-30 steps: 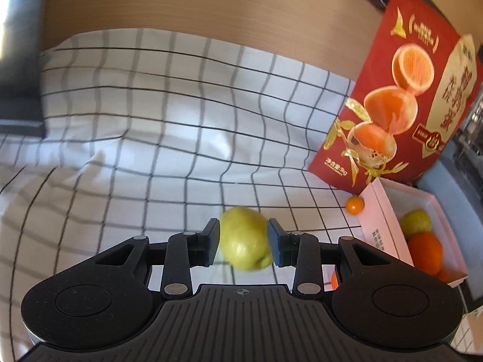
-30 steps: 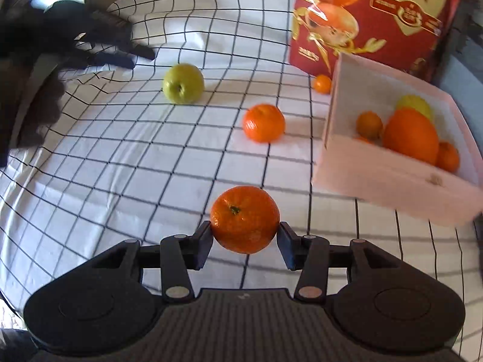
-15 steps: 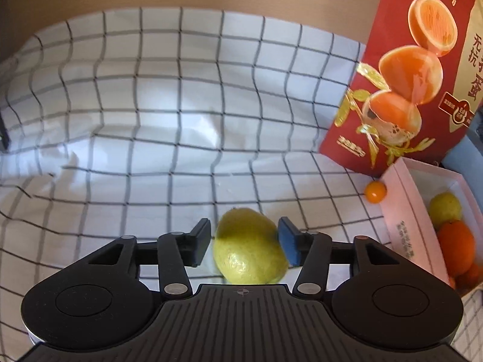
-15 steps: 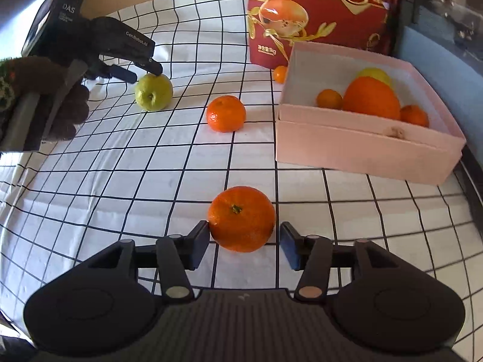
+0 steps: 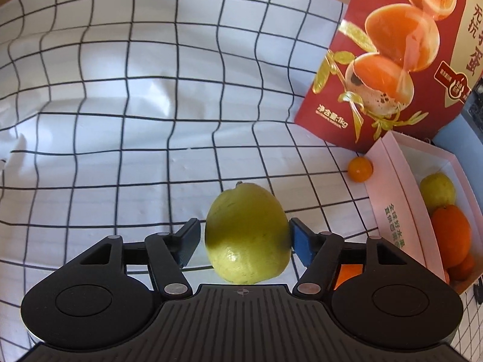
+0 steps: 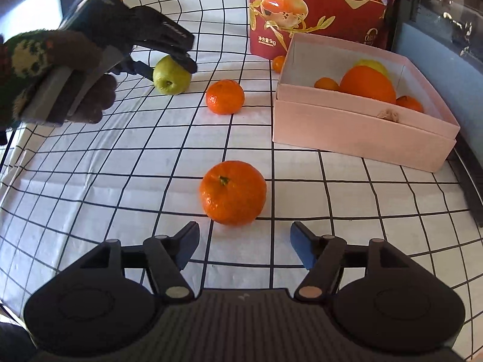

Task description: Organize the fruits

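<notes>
A yellow-green fruit (image 5: 247,233) lies on the checked cloth between the fingers of my left gripper (image 5: 244,241). The jaws are open around it, with a small gap at the left pad. The same fruit (image 6: 171,75) and the left gripper (image 6: 169,61) over it show in the right wrist view. My right gripper (image 6: 244,242) is open and empty, just behind a large tangerine (image 6: 233,192) on the cloth. A second tangerine (image 6: 225,96) lies farther back. The pink box (image 6: 359,138) at the right holds several fruits.
A red snack bag (image 6: 317,9) stands behind the box, with a tiny orange fruit (image 6: 278,62) at its foot, which the left wrist view also shows (image 5: 359,169). The checked cloth (image 6: 90,187) covers the table. A dark appliance (image 6: 437,30) stands at the far right.
My left gripper came down with the green fruit to the cloth and its jaws opened. My right gripper opened, let the tangerine go on the cloth and drew back.
</notes>
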Demonstrator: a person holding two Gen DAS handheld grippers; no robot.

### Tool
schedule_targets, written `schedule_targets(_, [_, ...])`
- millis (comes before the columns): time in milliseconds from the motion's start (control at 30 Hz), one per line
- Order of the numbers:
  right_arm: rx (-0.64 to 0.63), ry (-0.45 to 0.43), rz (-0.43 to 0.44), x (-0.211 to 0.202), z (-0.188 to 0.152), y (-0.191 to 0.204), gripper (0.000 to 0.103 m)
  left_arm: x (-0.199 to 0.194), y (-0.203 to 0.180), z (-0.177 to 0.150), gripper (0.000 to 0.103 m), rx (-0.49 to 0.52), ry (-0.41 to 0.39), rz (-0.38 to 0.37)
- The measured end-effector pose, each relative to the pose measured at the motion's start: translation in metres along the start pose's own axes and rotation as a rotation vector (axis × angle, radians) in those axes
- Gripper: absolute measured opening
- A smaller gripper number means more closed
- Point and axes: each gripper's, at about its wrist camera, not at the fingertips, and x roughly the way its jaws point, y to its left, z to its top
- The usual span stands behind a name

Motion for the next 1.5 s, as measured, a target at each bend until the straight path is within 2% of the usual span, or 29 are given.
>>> schedule_targets(167, [-0.019,-0.005,-0.004,0.0,-0.002,0.002,0.072,0.002,-0.002,-0.001,0.064,0.004,-0.01,-0.03])
schedule_targets(500, [-0.028,-0.006,-0.016,0.002,-0.002,0.004,0.076,-0.013,0.001,-0.014,0.064,0.038,-0.01,-0.07])
schedule_targets(633, [-0.024,-0.007,-0.022,0.004,0.0,0.003,0.077,-0.033,-0.001,-0.035,0.064,0.035,0.009,-0.103])
schedule_targets(833, [-0.018,-0.013,-0.038,0.009,0.001,0.005,0.082,-0.068,0.001,-0.083,0.064,0.043,0.044,-0.155])
schedule_targets(1000, [-0.018,-0.026,-0.048,0.013,0.0,0.009,0.085,-0.088,0.003,-0.12,0.064,0.062,0.07,-0.161])
schedule_targets(1100, [-0.02,-0.032,-0.049,0.014,0.0,0.01,0.087,-0.096,0.005,-0.13,0.064,0.048,0.066,-0.162])
schedule_targets(1200, [-0.012,-0.037,-0.053,0.015,-0.001,0.008,0.091,-0.099,0.006,-0.136,0.064,0.037,0.061,-0.165])
schedule_targets(1333, [0.004,-0.018,-0.063,0.019,-0.001,0.009,0.103,-0.097,0.008,-0.134,0.064,-0.001,0.061,-0.164])
schedule_targets(1500, [0.027,0.009,-0.079,0.02,0.001,0.01,0.103,-0.095,-0.001,-0.131,0.064,0.02,0.045,-0.131])
